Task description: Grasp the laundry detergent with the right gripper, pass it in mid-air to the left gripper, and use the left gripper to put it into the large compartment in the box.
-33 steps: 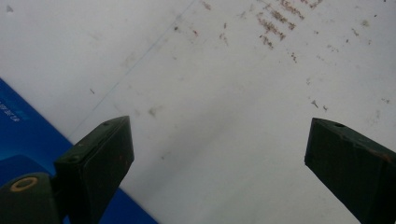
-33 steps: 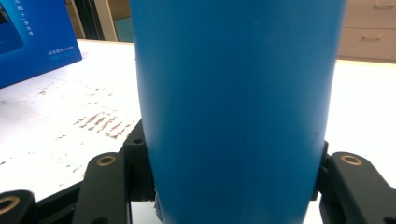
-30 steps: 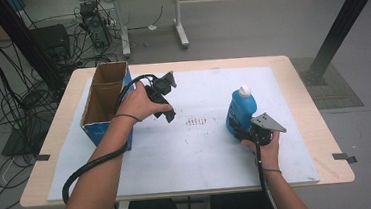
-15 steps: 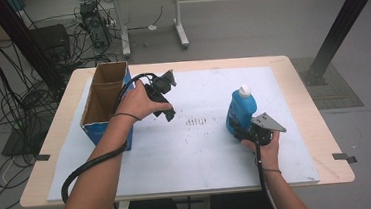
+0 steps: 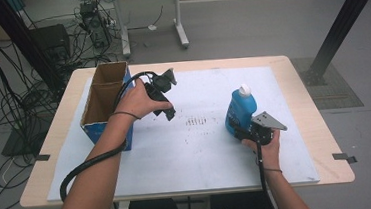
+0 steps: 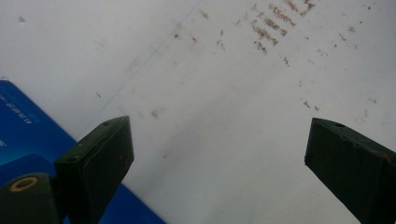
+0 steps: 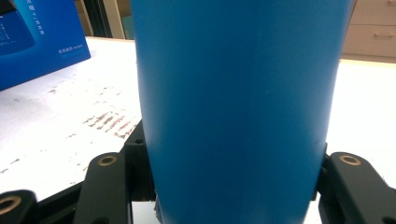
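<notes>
Blue bottle (image 5: 239, 111) with a white cap (image 5: 244, 89) stands upright on the white sheet (image 5: 202, 148) right of the table's middle, clamped low on its body by the right gripper (image 5: 240, 128), whose jaws press against both its sides. Left gripper (image 5: 168, 112) hangs over the sheet just beside the open cardboard box (image 5: 104, 102), its jaws spread wide with nothing between them, well apart from the bottle.

Open middle: bare white sheet (image 5: 197, 148) between both hands, free passage.
Left edge: open cardboard box (image 5: 104, 103) blocks.
Right side: upright blue bottle (image 5: 239, 111) stands in the way.
</notes>
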### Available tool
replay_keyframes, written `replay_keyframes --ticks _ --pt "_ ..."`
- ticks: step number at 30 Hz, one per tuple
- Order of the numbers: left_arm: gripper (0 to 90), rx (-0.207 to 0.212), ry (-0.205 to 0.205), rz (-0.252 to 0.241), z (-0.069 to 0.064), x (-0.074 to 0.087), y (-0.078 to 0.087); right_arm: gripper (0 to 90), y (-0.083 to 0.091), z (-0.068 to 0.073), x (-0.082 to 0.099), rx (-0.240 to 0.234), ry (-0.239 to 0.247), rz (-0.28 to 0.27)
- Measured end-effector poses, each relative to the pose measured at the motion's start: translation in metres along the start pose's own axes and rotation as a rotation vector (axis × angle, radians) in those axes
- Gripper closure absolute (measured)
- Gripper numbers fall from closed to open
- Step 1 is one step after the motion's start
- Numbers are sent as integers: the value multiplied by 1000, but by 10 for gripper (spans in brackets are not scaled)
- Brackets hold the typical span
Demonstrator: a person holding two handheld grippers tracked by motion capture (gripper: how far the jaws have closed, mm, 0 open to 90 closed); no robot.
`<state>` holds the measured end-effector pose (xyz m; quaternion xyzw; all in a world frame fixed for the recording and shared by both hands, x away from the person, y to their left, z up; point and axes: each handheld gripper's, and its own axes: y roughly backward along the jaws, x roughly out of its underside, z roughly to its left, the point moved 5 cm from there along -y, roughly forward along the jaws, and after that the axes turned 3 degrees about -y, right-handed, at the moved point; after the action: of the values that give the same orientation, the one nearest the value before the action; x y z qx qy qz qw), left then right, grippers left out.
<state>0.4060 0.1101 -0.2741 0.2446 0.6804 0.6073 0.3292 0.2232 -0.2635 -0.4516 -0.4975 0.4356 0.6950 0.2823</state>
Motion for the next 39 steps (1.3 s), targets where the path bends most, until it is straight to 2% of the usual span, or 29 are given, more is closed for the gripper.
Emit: replay_keyframes --ticks 5,18,24,28,33,39 --pt "83 3 3 -2 1 1 3 413 2 0 -7 -20 8 0" --pt "84 3 4 5 1 4 4 413 16 4 -48 -87 23 -16" --pt "84 3 -9 6 0 5 10 413 23 -2 -66 -153 21 -9" --pt "84 6 -29 -6 -1 7 20 413 27 -8 -73 -200 0 -1" --pt "86 18 -64 -17 -2 9 37 414 29 -13 -76 -238 5 2" --pt "88 45 -149 -33 -6 12 71 413 30 -17 -79 -275 15 9"
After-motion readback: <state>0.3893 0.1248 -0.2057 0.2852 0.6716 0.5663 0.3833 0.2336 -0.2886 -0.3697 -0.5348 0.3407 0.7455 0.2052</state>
